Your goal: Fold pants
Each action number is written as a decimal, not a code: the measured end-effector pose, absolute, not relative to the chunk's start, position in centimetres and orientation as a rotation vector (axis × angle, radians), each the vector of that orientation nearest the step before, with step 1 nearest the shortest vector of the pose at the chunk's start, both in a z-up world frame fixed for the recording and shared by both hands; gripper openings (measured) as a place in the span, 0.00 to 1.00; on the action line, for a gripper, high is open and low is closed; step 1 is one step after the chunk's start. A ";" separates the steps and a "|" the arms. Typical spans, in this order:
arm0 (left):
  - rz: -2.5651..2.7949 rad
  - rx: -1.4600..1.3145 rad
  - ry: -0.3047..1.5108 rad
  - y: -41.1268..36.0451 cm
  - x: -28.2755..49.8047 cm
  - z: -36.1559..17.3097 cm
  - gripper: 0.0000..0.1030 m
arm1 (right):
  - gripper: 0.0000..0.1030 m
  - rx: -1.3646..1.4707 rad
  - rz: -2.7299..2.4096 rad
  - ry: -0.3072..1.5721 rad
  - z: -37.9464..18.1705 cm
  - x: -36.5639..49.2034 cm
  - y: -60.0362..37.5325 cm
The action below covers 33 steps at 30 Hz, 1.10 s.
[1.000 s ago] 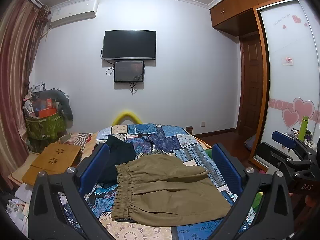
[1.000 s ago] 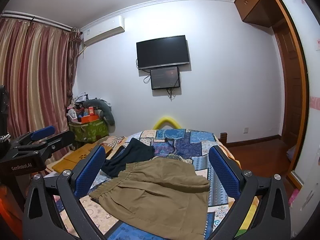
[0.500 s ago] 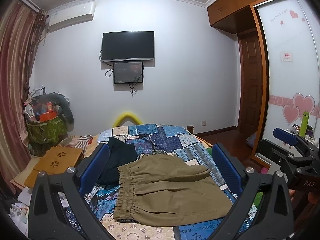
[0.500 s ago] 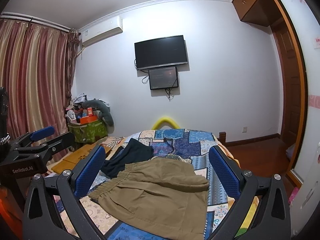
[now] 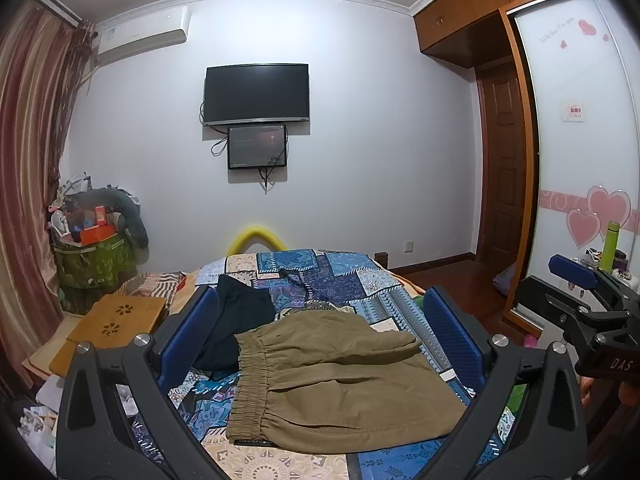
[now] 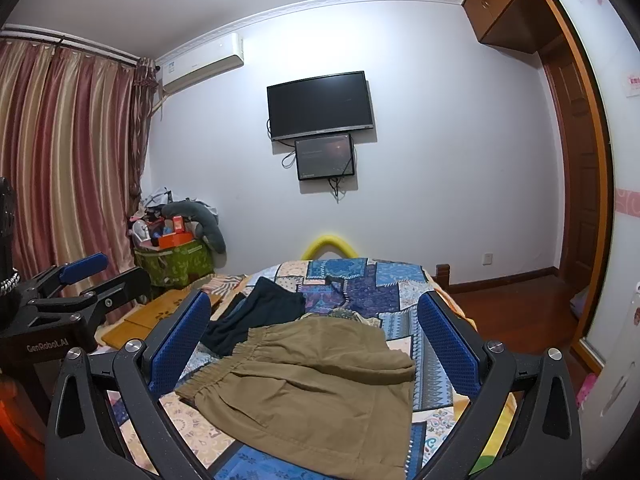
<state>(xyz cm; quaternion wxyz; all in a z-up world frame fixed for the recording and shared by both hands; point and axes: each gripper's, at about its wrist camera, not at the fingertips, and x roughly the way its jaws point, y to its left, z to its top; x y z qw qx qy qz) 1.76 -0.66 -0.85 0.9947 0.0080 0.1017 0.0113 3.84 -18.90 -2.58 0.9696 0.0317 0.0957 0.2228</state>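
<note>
Left wrist view: the left gripper [image 5: 320,340] hangs with jaws spread wide above the patchwork bed cover [image 5: 348,280], and the right gripper [image 6: 316,344] is likewise spread, empty. Khaki pants [image 5: 336,380] lie folded on the bed's near end, elastic waistband leftward, just beside a dark garment [image 5: 236,320]. Bare wooden floor [image 5: 452,276] opens rightward. Beyond, a television [image 5: 256,94] hangs on the white wall.
</note>
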 end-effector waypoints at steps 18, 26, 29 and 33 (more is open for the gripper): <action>0.028 0.005 0.207 -0.3 2.2 -1.0 1.00 | 1.00 0.061 0.449 0.199 -2.5 4.1 -18.9; 0.038 -0.006 0.215 0.1 2.8 -1.4 1.00 | 1.00 0.061 0.448 0.209 -2.8 4.2 -18.5; 0.046 -0.008 0.222 0.3 3.3 -1.6 1.00 | 1.00 0.059 0.447 0.218 -2.9 4.5 -18.4; 0.058 -0.014 0.241 0.7 4.4 -2.1 1.00 | 1.00 0.061 0.446 0.236 -3.3 5.3 -18.4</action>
